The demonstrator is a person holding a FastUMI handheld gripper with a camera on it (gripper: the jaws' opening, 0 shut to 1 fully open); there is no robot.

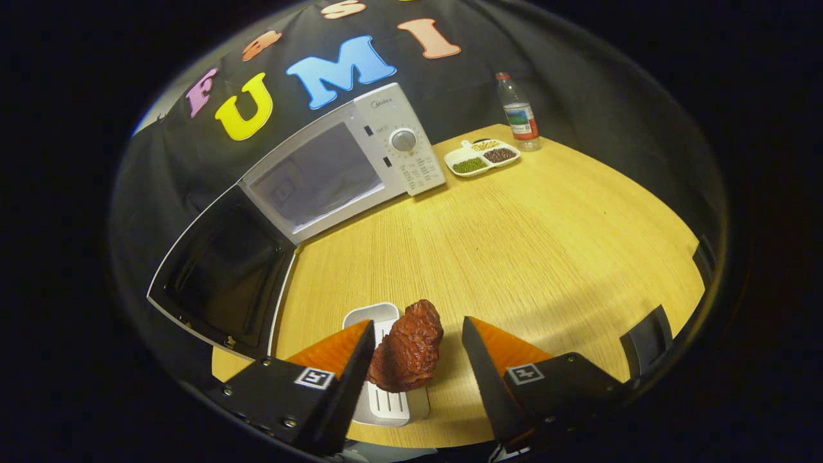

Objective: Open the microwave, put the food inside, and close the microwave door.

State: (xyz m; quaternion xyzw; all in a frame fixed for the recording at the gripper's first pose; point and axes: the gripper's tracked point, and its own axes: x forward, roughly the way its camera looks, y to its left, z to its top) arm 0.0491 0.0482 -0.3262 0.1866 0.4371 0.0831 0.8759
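Straddling the meat (406,347), the claw (418,360) is spread, its left finger against or just beside the piece and the right one clearly apart, so nothing is pinched. That meat stands with its long axis running away from the claw, on a white tray (380,392) (ribbed, on the wooden table (527,238)). Beyond and left of the meat the microwave (347,167) stands with its door (222,273) swung open.
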